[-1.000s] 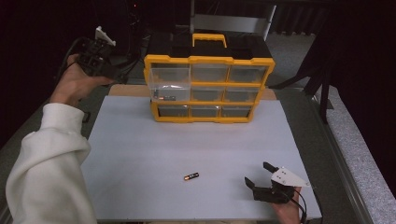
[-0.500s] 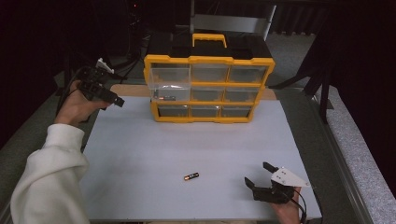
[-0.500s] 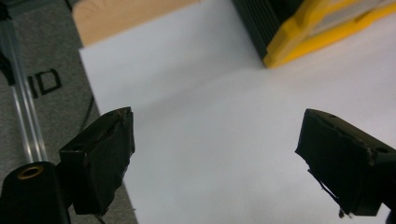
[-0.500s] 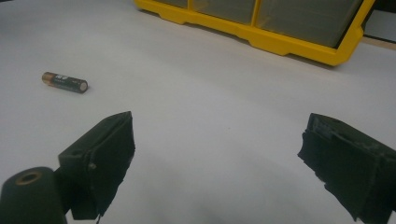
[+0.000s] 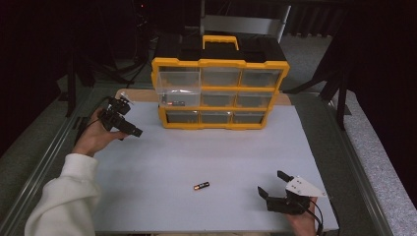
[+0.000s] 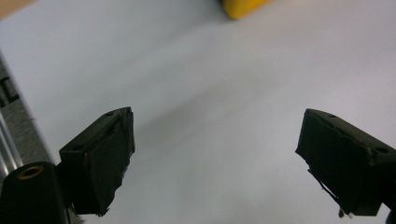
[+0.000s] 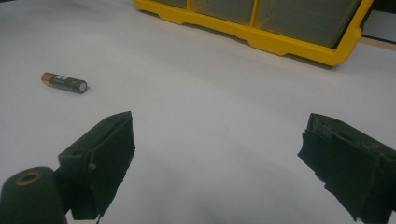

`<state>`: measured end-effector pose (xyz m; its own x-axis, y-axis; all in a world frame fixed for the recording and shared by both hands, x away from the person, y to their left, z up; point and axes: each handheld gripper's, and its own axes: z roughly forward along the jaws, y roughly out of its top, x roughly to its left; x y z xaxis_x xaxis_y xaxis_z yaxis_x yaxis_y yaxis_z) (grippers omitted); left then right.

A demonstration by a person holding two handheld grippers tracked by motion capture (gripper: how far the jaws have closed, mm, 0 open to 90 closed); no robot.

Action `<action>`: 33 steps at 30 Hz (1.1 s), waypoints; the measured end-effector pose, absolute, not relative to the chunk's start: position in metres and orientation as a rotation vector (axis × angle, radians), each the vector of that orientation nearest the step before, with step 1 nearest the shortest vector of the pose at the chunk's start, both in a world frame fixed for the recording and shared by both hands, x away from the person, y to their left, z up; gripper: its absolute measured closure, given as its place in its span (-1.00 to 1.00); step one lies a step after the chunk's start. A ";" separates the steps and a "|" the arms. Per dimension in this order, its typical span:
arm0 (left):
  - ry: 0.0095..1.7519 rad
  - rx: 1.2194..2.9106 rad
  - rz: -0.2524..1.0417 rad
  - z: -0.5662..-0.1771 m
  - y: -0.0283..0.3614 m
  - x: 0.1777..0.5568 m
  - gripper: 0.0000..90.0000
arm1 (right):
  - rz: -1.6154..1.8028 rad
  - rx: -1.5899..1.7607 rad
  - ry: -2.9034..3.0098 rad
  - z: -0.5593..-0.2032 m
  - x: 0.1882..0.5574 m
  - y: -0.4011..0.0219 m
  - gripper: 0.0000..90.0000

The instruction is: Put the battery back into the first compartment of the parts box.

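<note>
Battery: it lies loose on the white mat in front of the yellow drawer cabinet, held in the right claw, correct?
Not held. The high view shows the battery lying free on the white mat, left of the right claw, whose jaws stand open and empty. The yellow drawer cabinet stands behind it.

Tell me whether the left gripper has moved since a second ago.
Yes. The left gripper has come down and toward the white mat, from beside the top of the yellow drawer cabinet to near its base.

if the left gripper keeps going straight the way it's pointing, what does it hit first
Probably just the bare white mat. The left gripper has open, empty jaws and looks down at it, with the yellow drawer cabinet farther ahead; depth is hard to judge.
</note>
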<state>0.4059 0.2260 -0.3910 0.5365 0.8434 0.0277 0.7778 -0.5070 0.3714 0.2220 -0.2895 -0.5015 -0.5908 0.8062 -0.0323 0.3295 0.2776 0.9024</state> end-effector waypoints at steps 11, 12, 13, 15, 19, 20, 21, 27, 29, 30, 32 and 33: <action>1.150 2.534 0.205 -0.428 0.177 0.366 -0.73 | 1.278 1.019 2.059 -0.501 0.222 -0.289 -0.79; 1.123 2.550 0.203 -0.430 0.171 0.362 -0.73 | 1.279 1.019 2.060 -0.501 0.222 -0.289 -0.79; 1.094 2.564 0.193 -0.433 0.164 0.358 -0.72 | 1.277 1.019 2.059 -0.501 0.222 -0.289 -0.79; 1.036 2.590 0.174 -0.438 0.151 0.351 -0.72 | 1.277 1.018 2.060 -0.501 0.221 -0.289 -0.79; 0.933 2.636 0.138 -0.446 0.124 0.339 -0.69 | 1.278 1.017 2.060 -0.501 0.221 -0.289 -0.79; 0.933 2.636 0.138 -0.446 0.124 0.339 -0.69 | 1.278 1.017 2.060 -0.501 0.221 -0.289 -0.79; 0.889 2.657 0.116 -0.449 0.109 0.333 -0.69 | 1.277 1.018 2.060 -0.501 0.221 -0.289 -0.79; 0.774 2.722 0.083 -0.457 0.073 0.324 -0.67 | 1.278 1.015 2.061 -0.501 0.221 -0.289 -0.79; 0.737 2.742 0.073 -0.459 0.063 0.323 -0.67 | 1.278 1.015 2.059 -0.501 0.221 -0.290 -0.79; 0.726 2.750 0.068 -0.461 0.058 0.321 -0.67 | 1.279 1.015 2.060 -0.501 0.221 -0.290 -0.79; 0.709 2.762 0.065 -0.462 0.053 0.320 -0.66 | 1.279 1.015 2.059 -0.501 0.221 -0.290 -0.79; 0.678 2.781 0.052 -0.465 0.043 0.318 -0.66 | 1.280 1.014 2.060 -0.501 0.221 -0.290 -0.79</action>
